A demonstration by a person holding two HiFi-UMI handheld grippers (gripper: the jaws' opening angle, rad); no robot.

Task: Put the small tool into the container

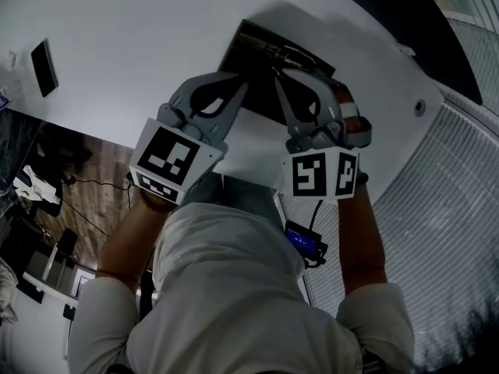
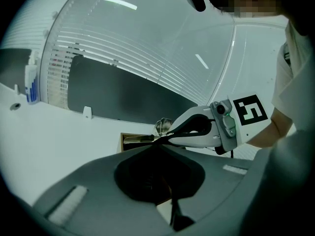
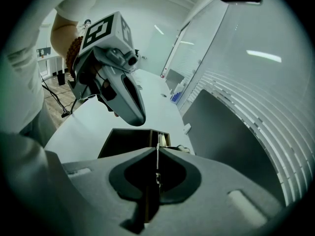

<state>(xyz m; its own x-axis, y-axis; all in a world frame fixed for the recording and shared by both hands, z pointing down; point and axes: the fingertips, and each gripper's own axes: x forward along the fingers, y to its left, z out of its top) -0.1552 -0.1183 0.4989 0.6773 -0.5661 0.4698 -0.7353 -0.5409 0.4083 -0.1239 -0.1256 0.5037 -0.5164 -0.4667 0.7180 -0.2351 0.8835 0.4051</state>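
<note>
The container (image 1: 253,53) is a dark open box on the white table (image 1: 140,45); it also shows as the container (image 3: 125,141) below the right jaws. A thin metal tool (image 3: 157,154) stands edge-on between the closed jaws of my right gripper (image 1: 282,75), whose tips hover over the box. The left gripper view shows a flat shiny tool (image 2: 139,138) by the right gripper's tip (image 2: 170,132). My left gripper (image 1: 236,86) is shut beside it, over the box's near left part, with nothing seen in it. The box's inside is dark.
A phone (image 1: 44,67) lies at the table's far left. A round hole (image 1: 419,106) is in the table at the right, near the window blinds (image 1: 460,178). A small blue-lit device (image 1: 306,240) hangs under the near table edge.
</note>
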